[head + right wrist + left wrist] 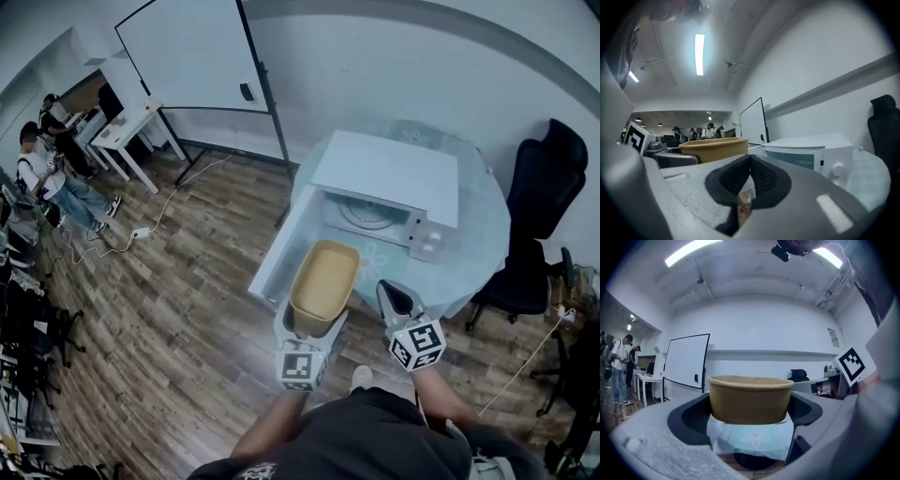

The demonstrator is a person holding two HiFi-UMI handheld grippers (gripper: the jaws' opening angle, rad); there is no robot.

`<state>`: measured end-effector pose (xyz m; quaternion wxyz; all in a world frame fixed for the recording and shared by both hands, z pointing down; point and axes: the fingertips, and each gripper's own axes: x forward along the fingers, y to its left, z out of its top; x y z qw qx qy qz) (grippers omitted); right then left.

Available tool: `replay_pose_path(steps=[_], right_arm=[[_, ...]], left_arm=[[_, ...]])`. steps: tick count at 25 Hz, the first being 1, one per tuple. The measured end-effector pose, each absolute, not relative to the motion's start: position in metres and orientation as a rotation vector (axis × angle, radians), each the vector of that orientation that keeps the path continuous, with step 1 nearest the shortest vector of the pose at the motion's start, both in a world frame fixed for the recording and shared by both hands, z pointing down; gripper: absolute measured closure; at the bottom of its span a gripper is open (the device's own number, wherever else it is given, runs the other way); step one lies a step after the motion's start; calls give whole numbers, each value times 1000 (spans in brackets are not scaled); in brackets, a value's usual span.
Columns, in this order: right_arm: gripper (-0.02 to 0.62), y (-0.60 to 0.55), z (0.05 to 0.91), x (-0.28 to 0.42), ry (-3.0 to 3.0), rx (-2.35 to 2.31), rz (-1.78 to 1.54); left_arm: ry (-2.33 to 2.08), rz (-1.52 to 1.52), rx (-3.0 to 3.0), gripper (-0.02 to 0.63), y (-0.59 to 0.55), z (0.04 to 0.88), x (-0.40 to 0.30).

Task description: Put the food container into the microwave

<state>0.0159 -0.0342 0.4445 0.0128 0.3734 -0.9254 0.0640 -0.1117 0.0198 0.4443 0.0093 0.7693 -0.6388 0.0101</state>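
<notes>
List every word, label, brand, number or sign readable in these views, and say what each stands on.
No text reads clearly in any view.
Wall notice: print too small to read.
Microwave: no legible label or brand on its control panel.
Left claw and right claw: their cubes carry black-and-white square markers, no letters.
Whiteboard: blank.

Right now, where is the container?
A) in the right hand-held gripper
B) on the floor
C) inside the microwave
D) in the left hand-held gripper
D: the left gripper view shows the container clamped in the left hand-held gripper, outside the open microwave. The right hand-held gripper has its jaws together on nothing.
</notes>
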Motion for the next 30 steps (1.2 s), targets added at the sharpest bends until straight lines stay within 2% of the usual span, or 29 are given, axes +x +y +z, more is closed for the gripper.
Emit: replay_pose_path(steps=[18,30], right_arm=[[594,-121,457,51,-2897,1112,191],[594,-149,467,44,-2886,1100,200]], left_arm=[[-2009,114,2394,89,-65,451,-71],[-1967,146,2379,89,-99,472,-72]])
